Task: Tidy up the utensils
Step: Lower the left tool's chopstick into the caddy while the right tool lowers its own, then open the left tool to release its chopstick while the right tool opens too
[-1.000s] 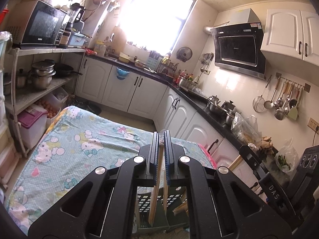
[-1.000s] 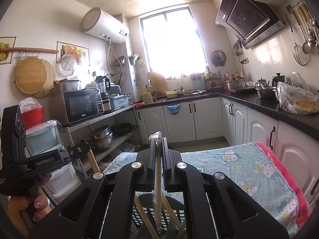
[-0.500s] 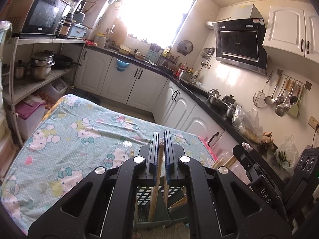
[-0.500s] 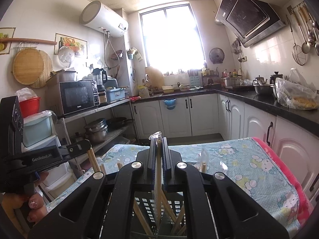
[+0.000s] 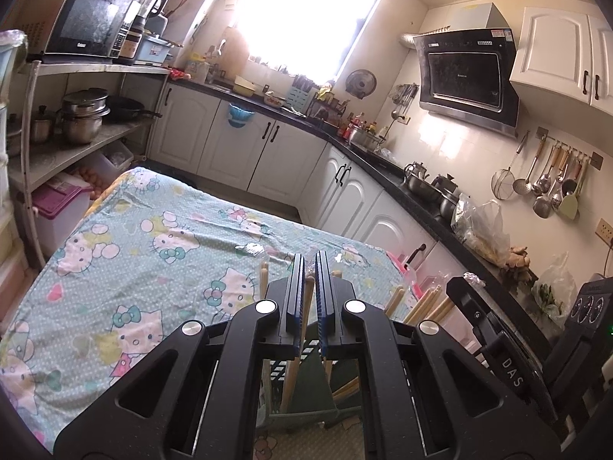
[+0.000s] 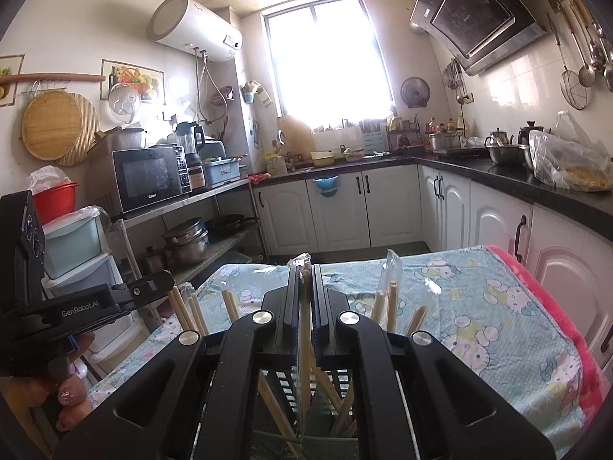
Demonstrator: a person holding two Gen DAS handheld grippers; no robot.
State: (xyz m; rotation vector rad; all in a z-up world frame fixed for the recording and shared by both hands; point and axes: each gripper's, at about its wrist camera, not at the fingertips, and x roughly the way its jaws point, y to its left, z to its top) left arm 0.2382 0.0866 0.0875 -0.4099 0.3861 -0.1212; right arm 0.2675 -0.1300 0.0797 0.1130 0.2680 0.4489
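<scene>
Wooden and pale, a single chopstick [image 5: 303, 306] stands pinched between the blue-lined pads of the left claw [image 5: 310, 264] in the left wrist view, its top level with the fingertips and its lower end reaching down into a dark green slotted plastic utensil basket [image 5: 310, 383]. The basket sits directly below the claw on the worktop, which is covered with a light blue cartoon-cat tablecloth [image 5: 126, 268]. More wooden chopsticks [image 5: 425, 306] lean out of the basket to the right, some with bits of clear wrapper on their tips (one loose stick also rises just left of the claw). At the right edge the black body of the other handheld tool [image 5: 509, 349] shows, near the basket.

In the right wrist view the right claw [image 6: 305, 268] is pressed together on another wooden chopstick in a clear plastic sleeve [image 6: 304, 329], which hangs upright with the crumpled sleeve end poking above the fingertips. Its lower part runs down inside the same green basket [image 6: 283, 383], among sticks that cross at angles. Further chopsticks fan out on both sides of the claw. To the left, a person's hand [image 6: 57, 395] grips the left tool's black handle, beside the worktop edge.
</scene>
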